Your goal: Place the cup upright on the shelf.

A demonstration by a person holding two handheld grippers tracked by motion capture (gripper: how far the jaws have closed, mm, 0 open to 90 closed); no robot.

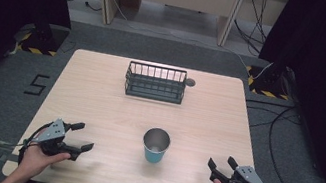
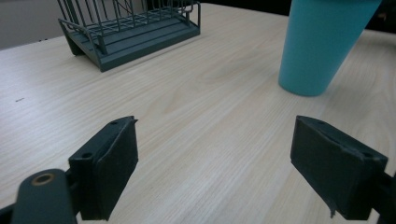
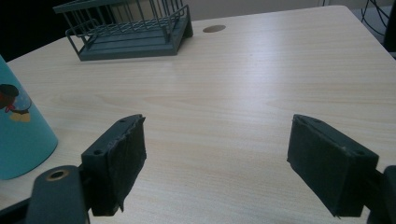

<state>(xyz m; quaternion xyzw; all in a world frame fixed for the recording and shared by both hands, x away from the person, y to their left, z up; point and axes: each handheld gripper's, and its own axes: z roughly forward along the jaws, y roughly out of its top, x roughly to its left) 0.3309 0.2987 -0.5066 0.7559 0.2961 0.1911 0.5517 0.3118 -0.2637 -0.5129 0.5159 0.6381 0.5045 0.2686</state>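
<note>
A teal cup (image 1: 156, 146) stands upright and alone on the wooden table (image 1: 97, 105), a little nearer the front edge than the middle, with bare wood on every side of it. The left gripper (image 1: 80, 137) and the right gripper (image 1: 221, 162) sit low near the front corners, well apart from the cup, each with its fingers spread wide and holding nothing. A dark wire rack (image 1: 155, 82) stands near the far edge, with a small round hole (image 1: 190, 82) just beside its right end.

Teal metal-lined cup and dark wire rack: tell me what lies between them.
Nothing: in the high view only bare light wooden table separates the teal metal-lined cup from the dark wire rack.
</note>
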